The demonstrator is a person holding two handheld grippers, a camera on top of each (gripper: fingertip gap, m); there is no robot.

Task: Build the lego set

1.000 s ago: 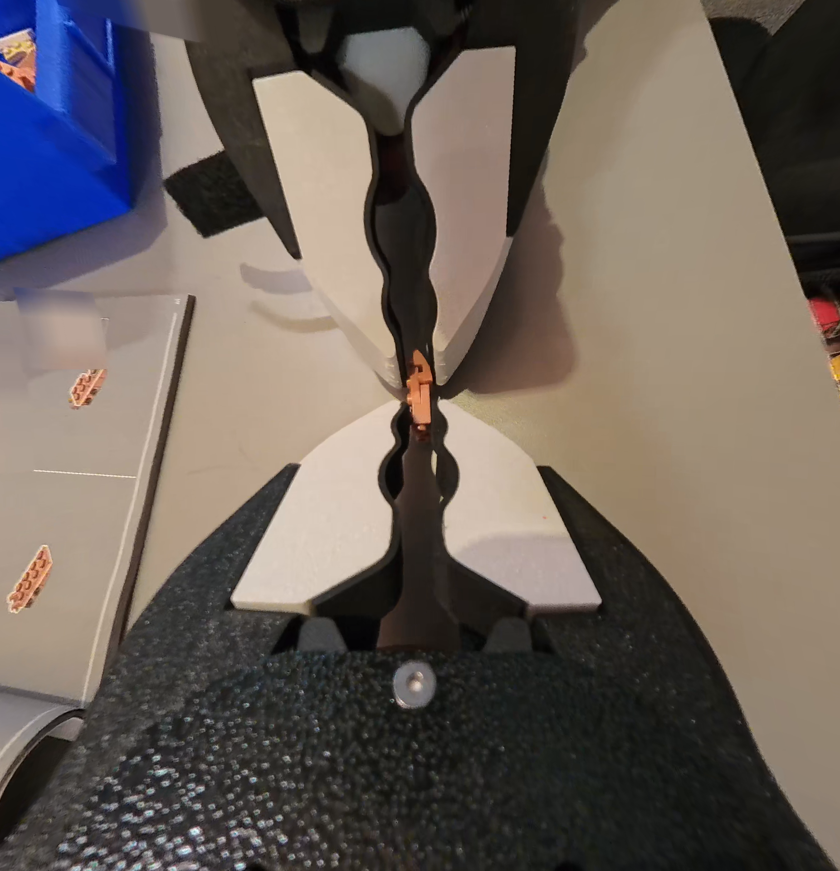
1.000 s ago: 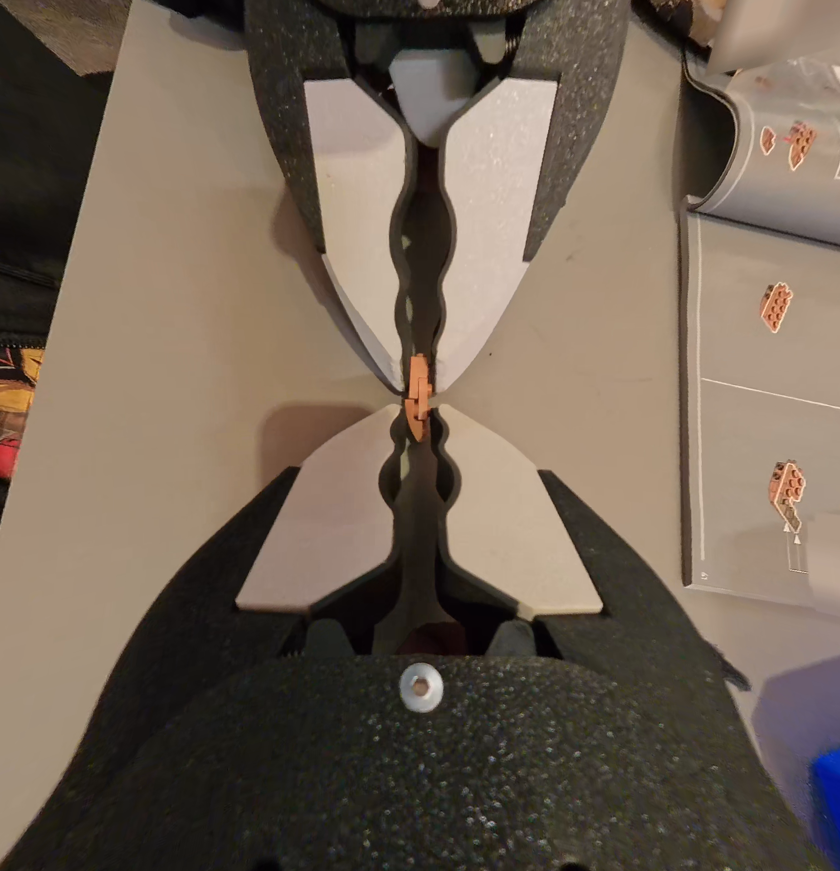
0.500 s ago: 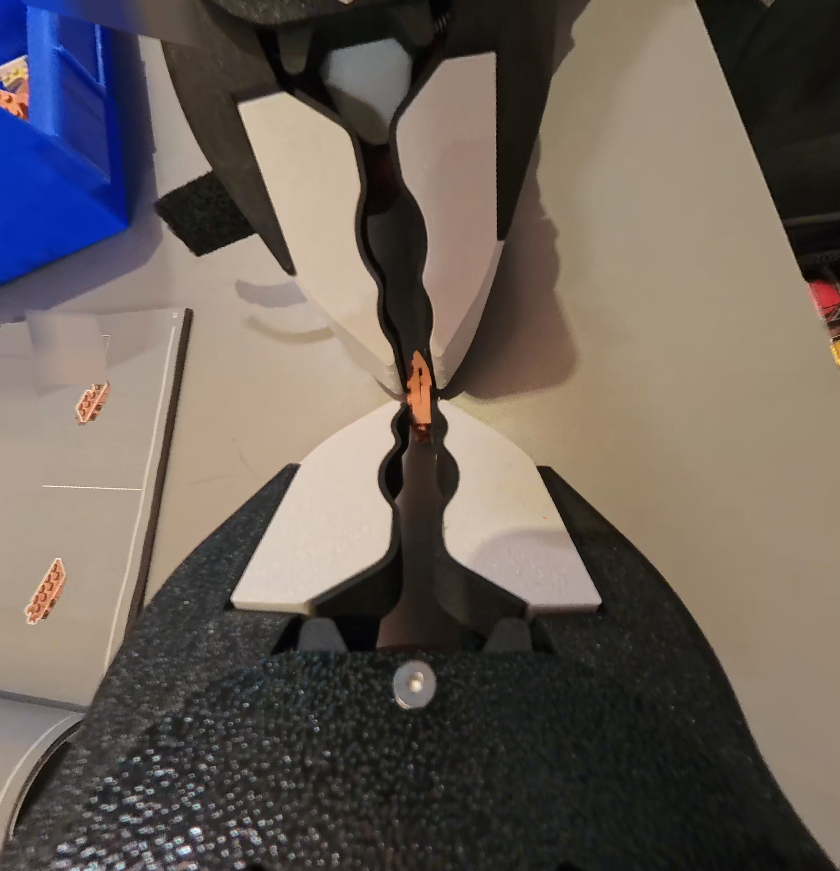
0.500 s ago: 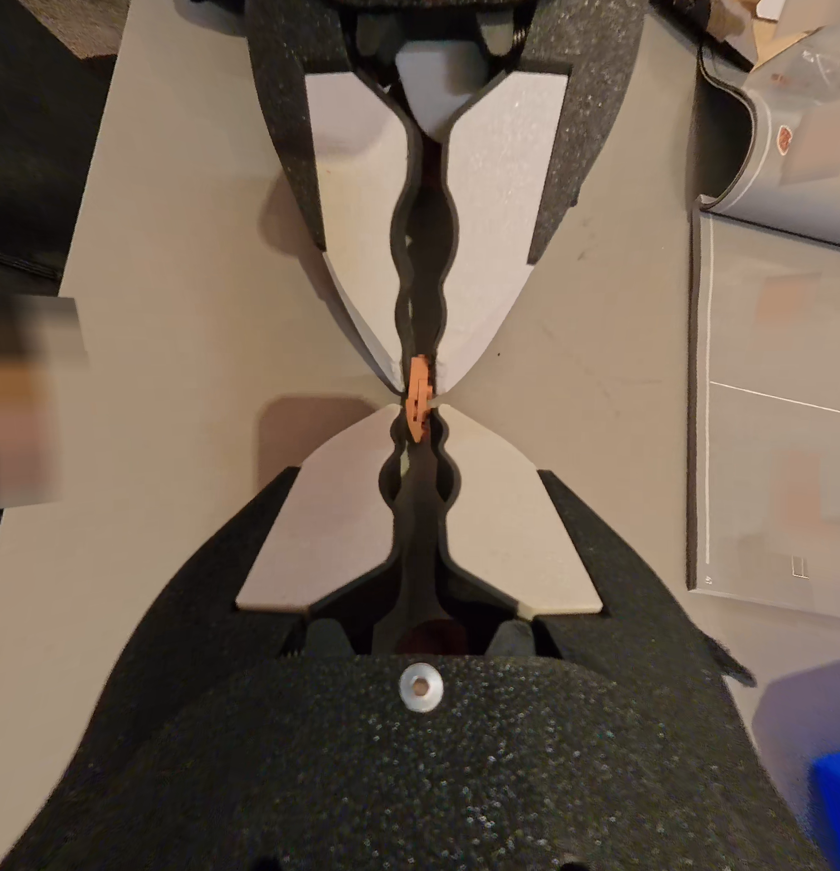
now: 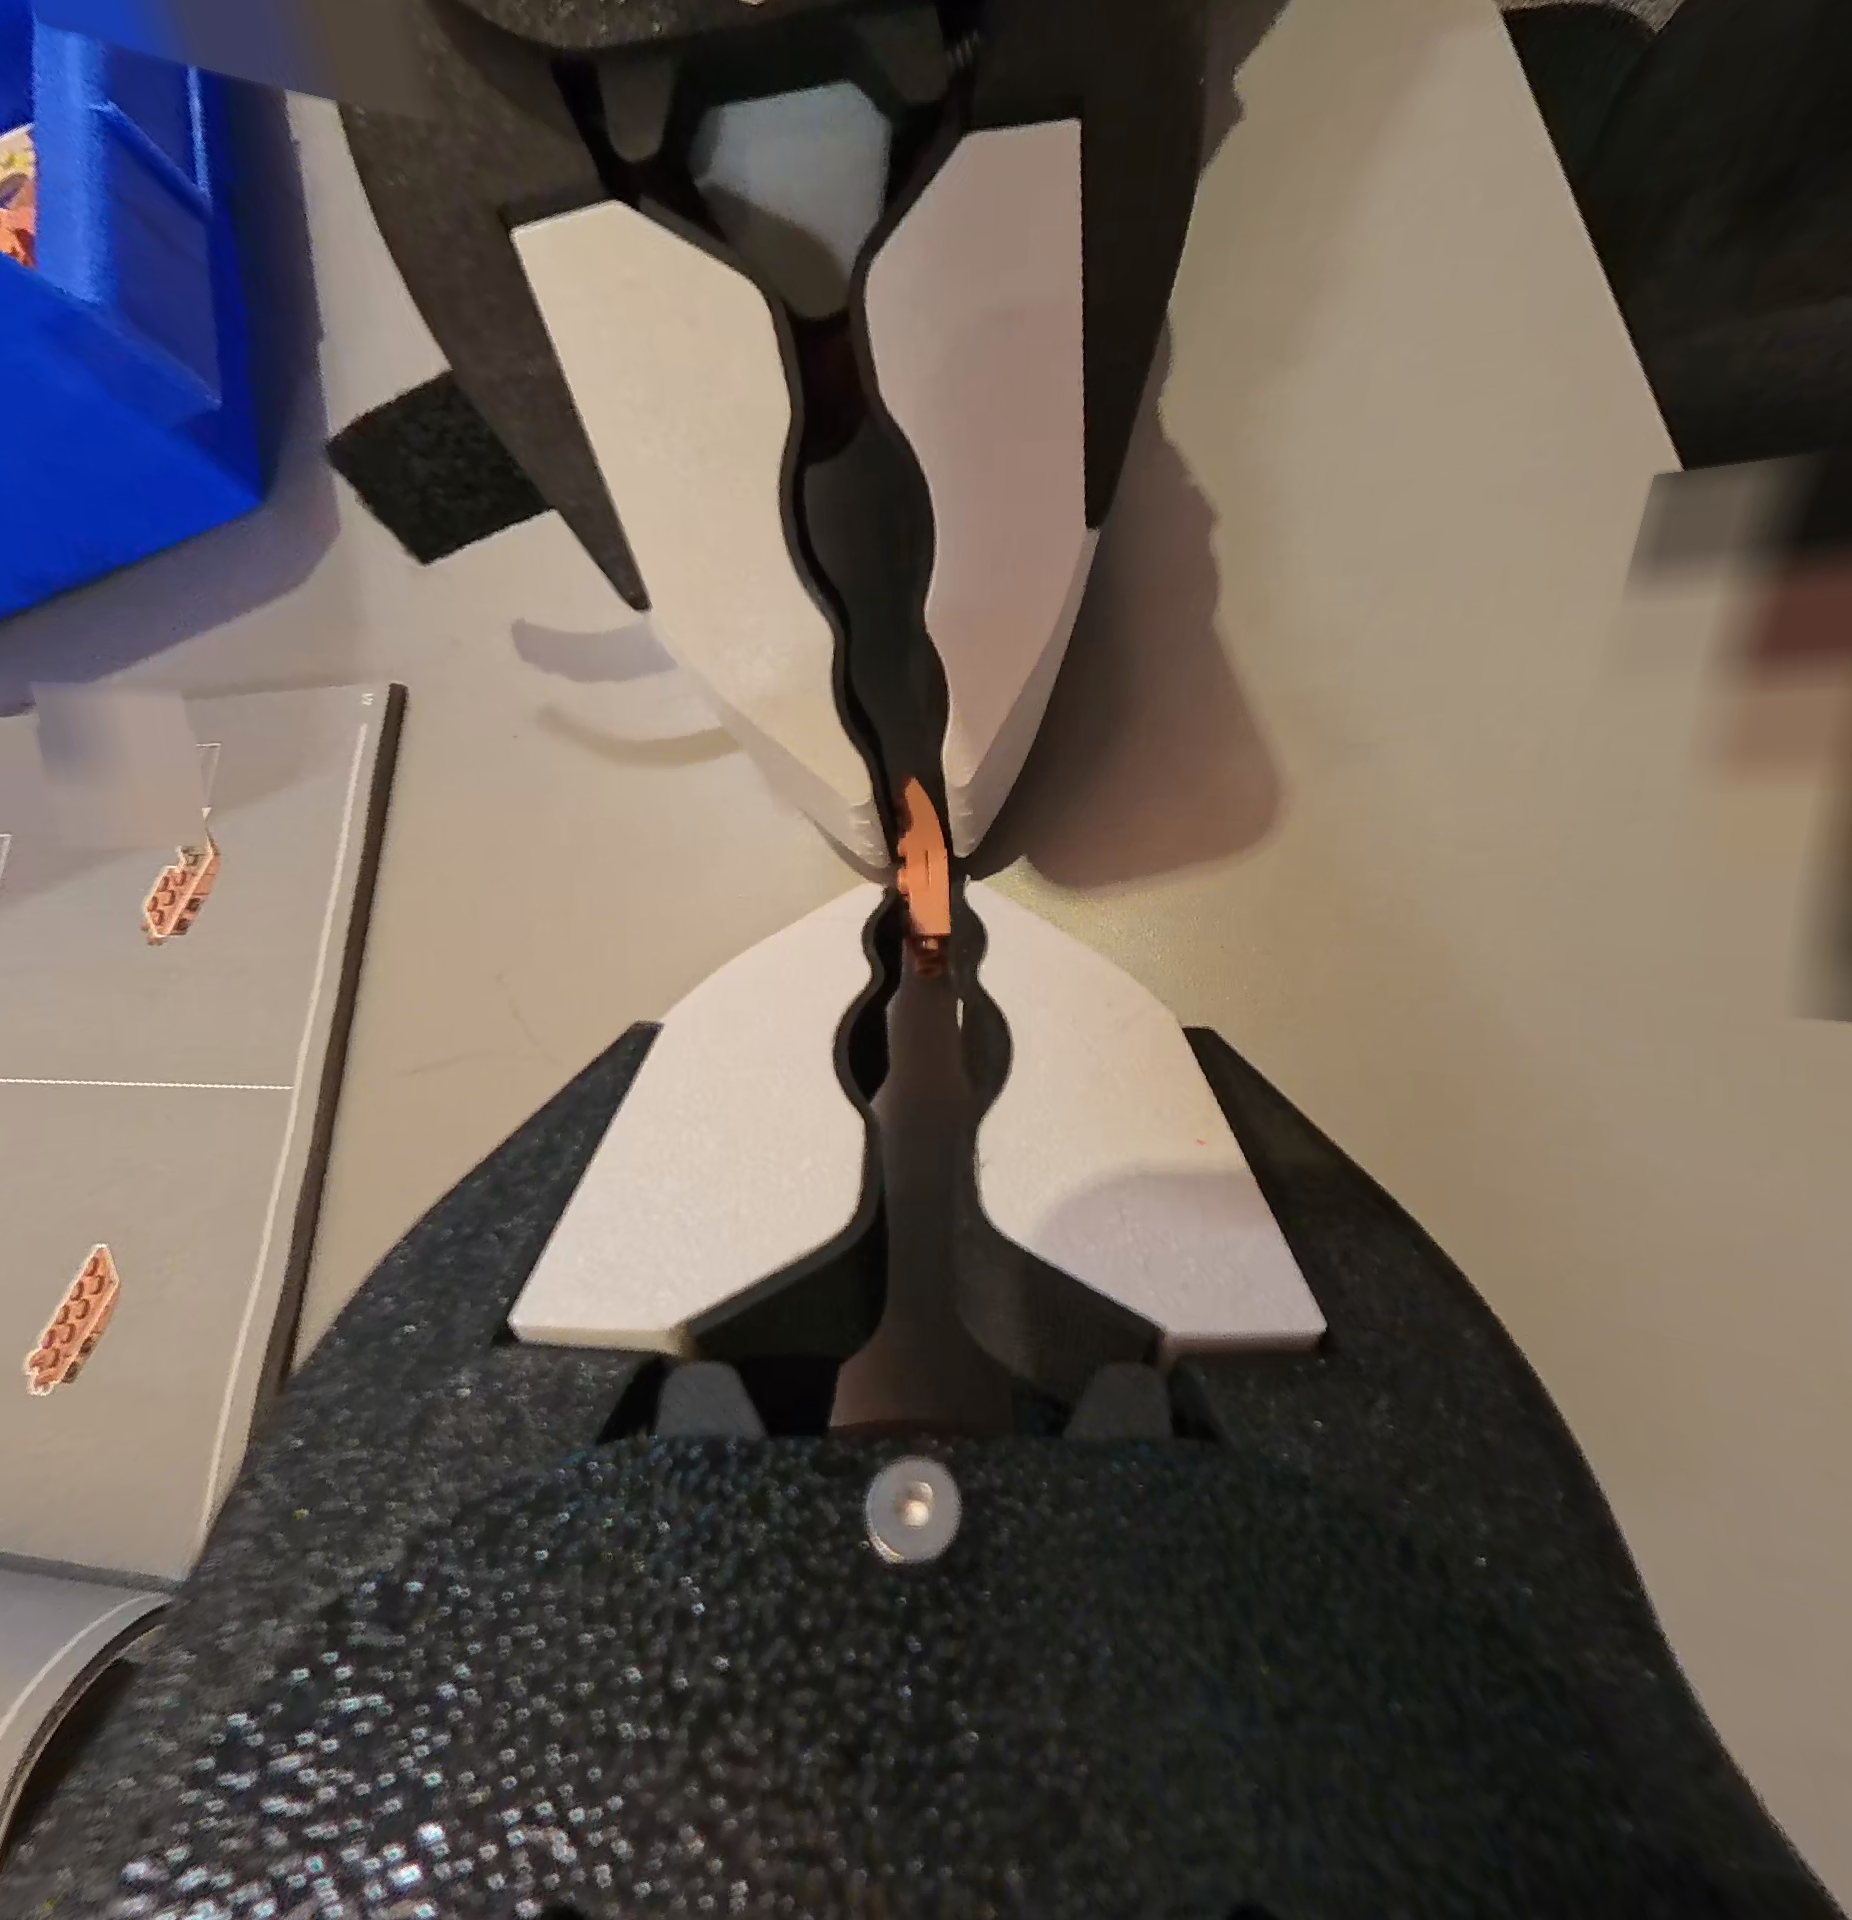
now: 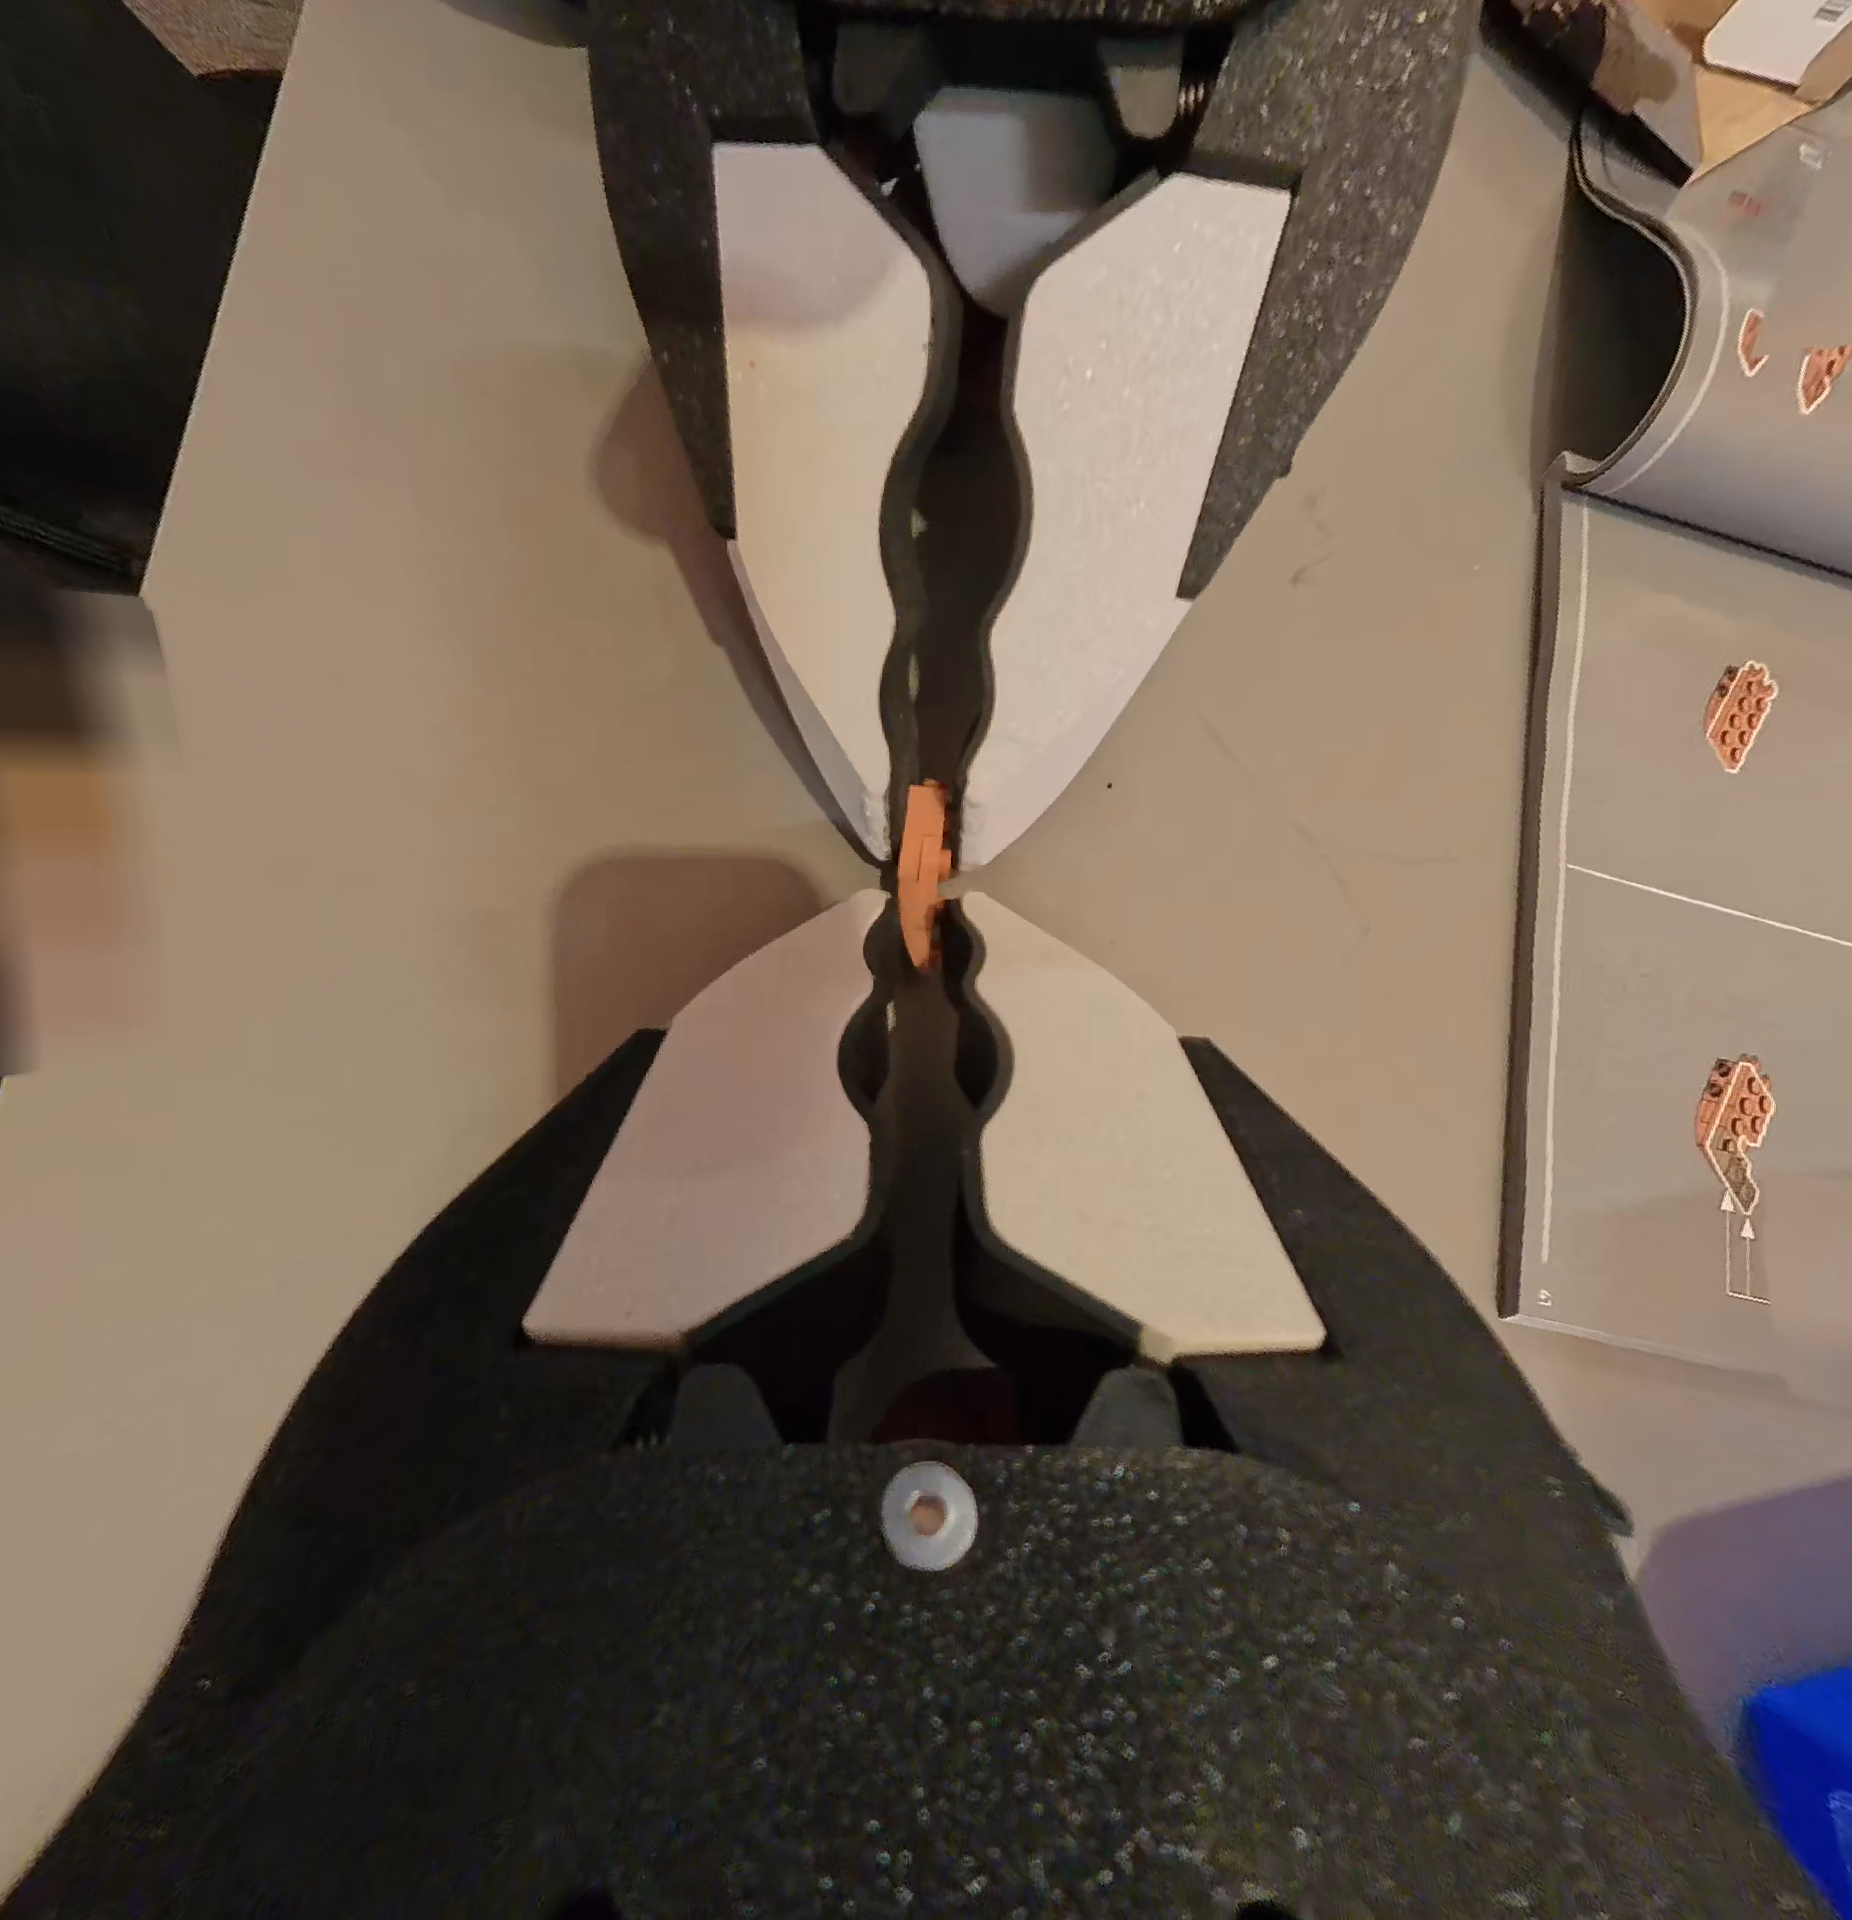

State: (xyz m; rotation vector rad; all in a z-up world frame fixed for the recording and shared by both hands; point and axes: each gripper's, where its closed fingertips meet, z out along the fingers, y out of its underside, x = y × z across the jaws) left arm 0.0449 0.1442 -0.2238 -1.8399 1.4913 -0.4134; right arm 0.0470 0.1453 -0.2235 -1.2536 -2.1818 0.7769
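Orange brick piece: pinched from both ends, above the grey table.
Left gripper: pressed tight on the piece.
Right gripper: pressed on the same piece, tip to tip.
Booklet: laid open beside them.
Blue box: seen farther off.

The left gripper and right gripper meet tip to tip above the pale grey tabletop, both clamped on one small orange toy-brick assembly. A grey instruction booklet lies beside them, a blue plastic bin beyond it.
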